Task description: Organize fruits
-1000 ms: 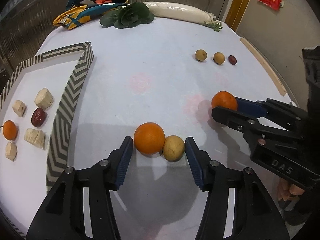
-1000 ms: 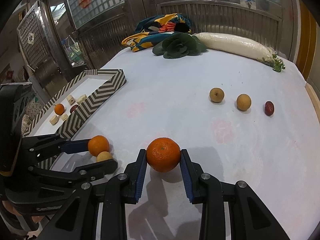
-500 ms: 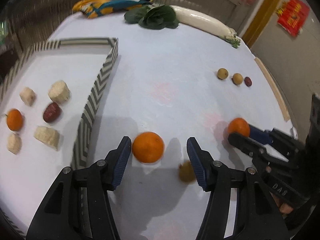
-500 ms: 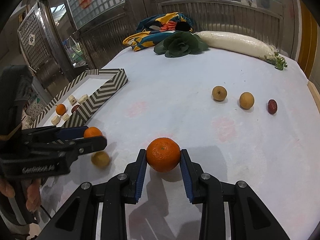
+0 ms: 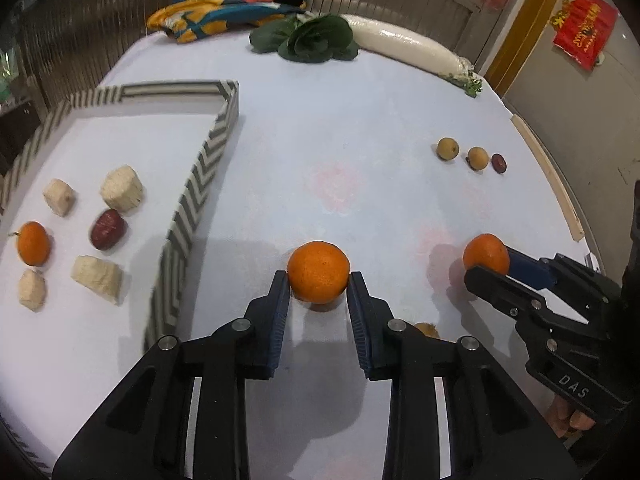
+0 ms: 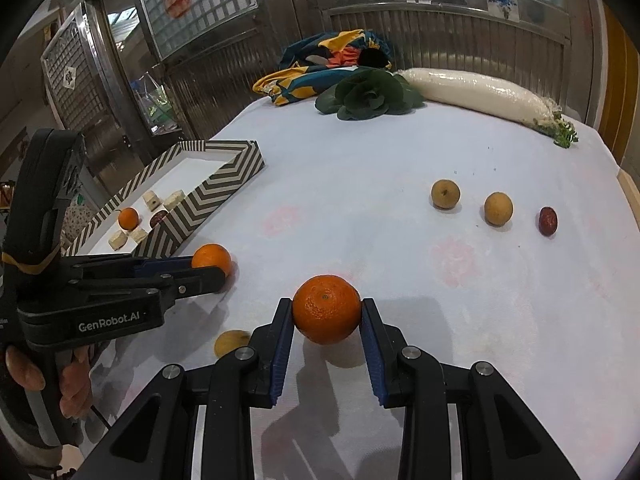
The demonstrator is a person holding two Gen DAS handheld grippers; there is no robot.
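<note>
My left gripper (image 5: 319,280) is shut on an orange (image 5: 318,271) and holds it above the white table; it also shows in the right wrist view (image 6: 211,259). My right gripper (image 6: 327,309) is shut on another orange (image 6: 326,309), also seen from the left wrist (image 5: 485,253). A small yellow-brown fruit (image 6: 231,342) lies on the table below the left gripper, half hidden behind a finger in the left wrist view (image 5: 426,328). The chevron-patterned tray (image 5: 200,184) at the left holds a small orange (image 5: 33,243), a red date (image 5: 107,229) and several pale chunks.
Two yellow-brown fruits (image 6: 445,193) (image 6: 498,208) and a red date (image 6: 547,221) lie in a row at the right. A white radish (image 6: 476,94), green leaves (image 6: 370,96) and a colourful cloth (image 6: 320,66) lie at the far edge. A wooden strip (image 5: 548,176) borders the table's right side.
My left gripper closed on the orange and lifted it, leaving the yellow-brown fruit on the table. It shifted toward the tray. My right gripper kept holding its orange.
</note>
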